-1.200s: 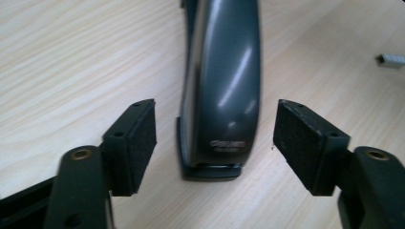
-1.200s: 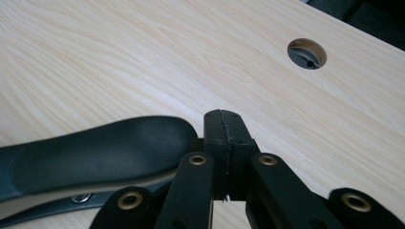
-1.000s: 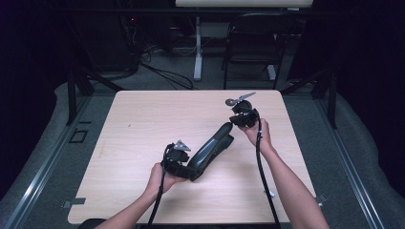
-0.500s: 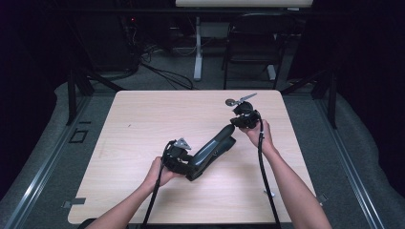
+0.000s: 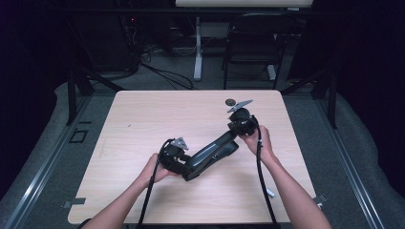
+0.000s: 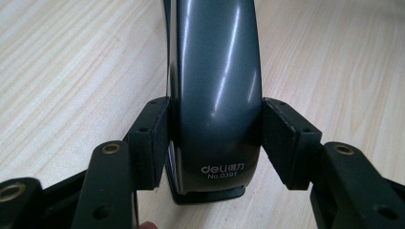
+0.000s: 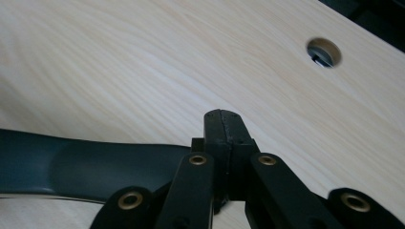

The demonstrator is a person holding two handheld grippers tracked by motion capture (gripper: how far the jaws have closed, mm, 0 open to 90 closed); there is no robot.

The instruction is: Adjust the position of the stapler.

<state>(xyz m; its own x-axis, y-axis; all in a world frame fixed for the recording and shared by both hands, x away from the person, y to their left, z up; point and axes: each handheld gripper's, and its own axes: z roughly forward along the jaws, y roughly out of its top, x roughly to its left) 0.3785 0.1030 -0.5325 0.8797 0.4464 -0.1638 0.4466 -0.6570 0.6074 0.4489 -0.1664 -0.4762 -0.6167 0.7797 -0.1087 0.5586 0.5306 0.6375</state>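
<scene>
Bracing the stapler at both ends

We've got the long dark stapler (image 5: 210,153) lying slantwise near the middle of the table (image 5: 143,119), and our left gripper (image 6: 215,138) has just been closing on its rear end: the pads (image 6: 152,138) now sit against both flanks by the printed label, pinching it, we'd judge to stop it sliding. Our right gripper (image 7: 223,129) is at the far end, its fingers pressed together with nothing between them, tip resting just over the dark arm. That looks like a blunt tool for pressing the head down. Beyond it, the table's cable hole (image 7: 324,51) stands well apart.
</scene>
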